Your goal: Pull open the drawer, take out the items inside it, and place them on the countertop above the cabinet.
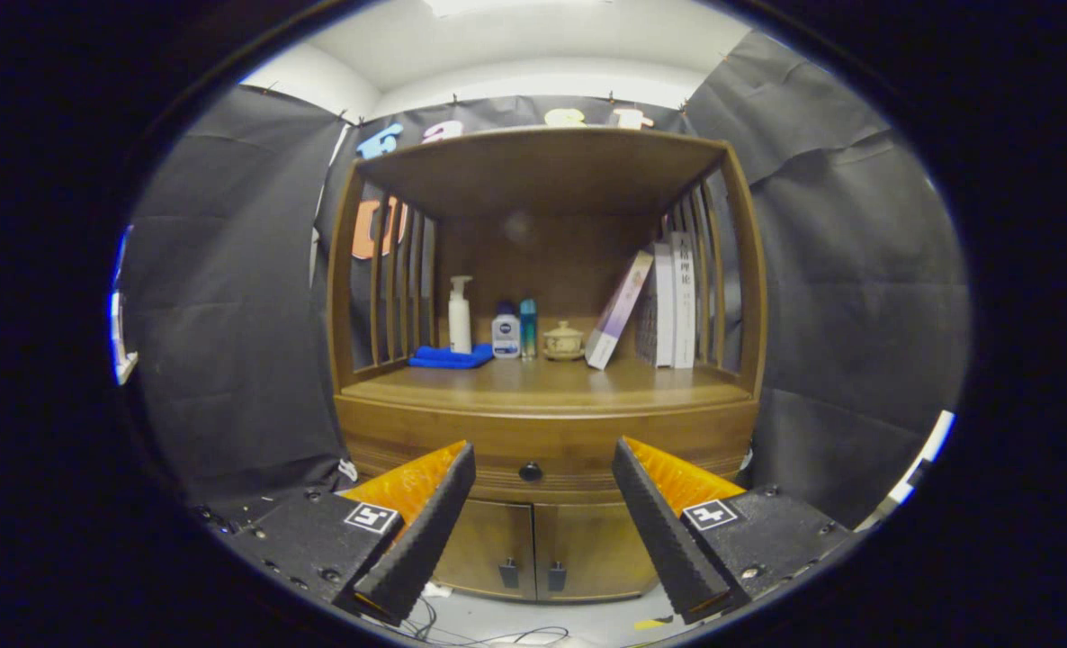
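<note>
Gripper view, facing a wooden cabinet (547, 270). The gripper (542, 468) is held short of the cabinet front with its jaws spread wide and holding nothing; the ridged black inner faces of the fingers (425, 531) angle outward. The drawer (497, 450) runs across the cabinet front just below the surface (542, 382) and is fully closed. Its small dark knob (530, 471) sits at the centre of the drawer front, in the gap between the jaws and beyond their tips, touching neither. Below the drawer are two closed doors (533, 549), each with a small dark handle near the centre seam.

On the surface, above the knob and towards the cabinet's back panel, stand a white pump bottle (460, 315), a white bottle with a dark cap (506, 331), a slim teal bottle (528, 328) and a small lidded ceramic cup (563, 342). A folded blue cloth (450, 357) lies at the foot of the pump bottle. To the right of the cup, one book (619, 310) leans against several upright books (673, 301) beside the slatted side rail. Cables lie on the floor (515, 625) beneath the doors.
</note>
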Demonstrator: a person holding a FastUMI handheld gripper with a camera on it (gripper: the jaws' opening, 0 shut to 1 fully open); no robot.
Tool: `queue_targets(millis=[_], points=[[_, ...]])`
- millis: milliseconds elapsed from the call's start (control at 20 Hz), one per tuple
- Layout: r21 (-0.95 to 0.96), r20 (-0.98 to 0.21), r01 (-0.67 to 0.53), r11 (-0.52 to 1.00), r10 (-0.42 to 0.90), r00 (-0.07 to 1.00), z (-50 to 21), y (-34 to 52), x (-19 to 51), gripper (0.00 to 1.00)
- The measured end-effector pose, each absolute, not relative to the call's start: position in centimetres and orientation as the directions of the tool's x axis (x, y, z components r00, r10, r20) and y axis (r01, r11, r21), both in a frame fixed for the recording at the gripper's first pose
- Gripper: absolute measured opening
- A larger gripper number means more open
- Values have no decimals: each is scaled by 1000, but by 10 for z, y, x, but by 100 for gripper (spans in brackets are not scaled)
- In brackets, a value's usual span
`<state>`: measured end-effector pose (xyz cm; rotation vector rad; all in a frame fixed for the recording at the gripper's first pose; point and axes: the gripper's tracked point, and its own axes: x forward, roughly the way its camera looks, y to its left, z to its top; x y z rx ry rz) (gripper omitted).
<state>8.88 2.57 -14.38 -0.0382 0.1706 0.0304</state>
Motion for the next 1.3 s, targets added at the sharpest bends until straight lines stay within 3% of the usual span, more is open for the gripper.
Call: queue_targets(millis=[400, 650, 1000, 1200, 1300], points=[[-51, -224, -41, 998, 28, 974, -211, 34, 151, 100], [-77, -258, -23, 997, 2, 966, -234, 39, 192, 91], [-63, -289, 33, 997, -50, 956, -246, 33, 210, 61], [-68, -293, 55, 996, -73, 953, -246, 33, 209, 35], [-72, -298, 52, 996, -71, 952, -245, 34, 211, 30]])
